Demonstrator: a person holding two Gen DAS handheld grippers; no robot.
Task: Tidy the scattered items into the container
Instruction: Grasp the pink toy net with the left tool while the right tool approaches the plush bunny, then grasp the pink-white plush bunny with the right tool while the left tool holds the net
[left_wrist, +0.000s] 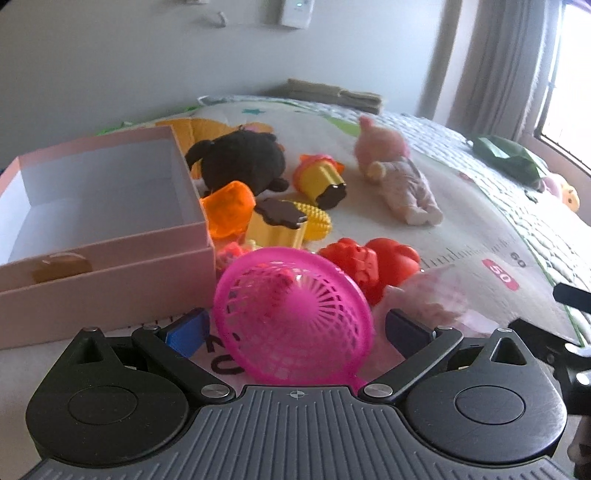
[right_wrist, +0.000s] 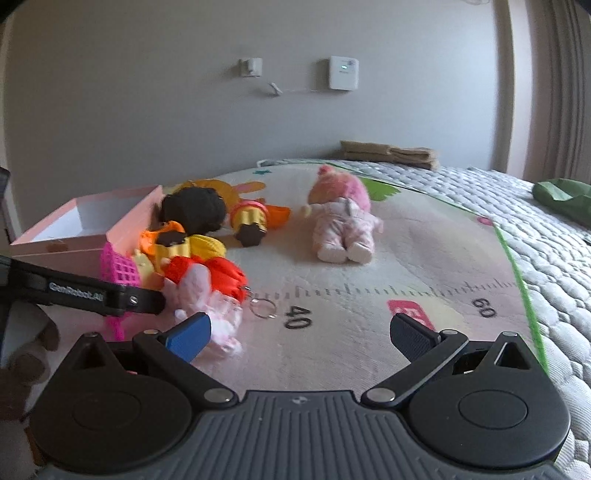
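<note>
An open pink box (left_wrist: 110, 236) with a white inside stands at the left on the play mat; it also shows in the right wrist view (right_wrist: 92, 229). My left gripper (left_wrist: 295, 328) is open, with a pink plastic sieve (left_wrist: 295, 314) lying between its blue fingers, not clamped. Toys lie to the right of the box: a black plush (left_wrist: 240, 162), orange cup (left_wrist: 229, 214), yellow moulds (left_wrist: 280, 221), red moulds (left_wrist: 369, 266) and a pink doll (left_wrist: 399, 173). My right gripper (right_wrist: 299, 332) is open and empty above the mat, beside a pale pink plush keychain (right_wrist: 214, 306).
A quilted grey blanket (right_wrist: 546, 258) covers the right side. A green bag (left_wrist: 506, 158) lies on it. Folded brown cloths (right_wrist: 388, 153) sit by the back wall. The left gripper's arm (right_wrist: 74, 291) crosses the left of the right wrist view.
</note>
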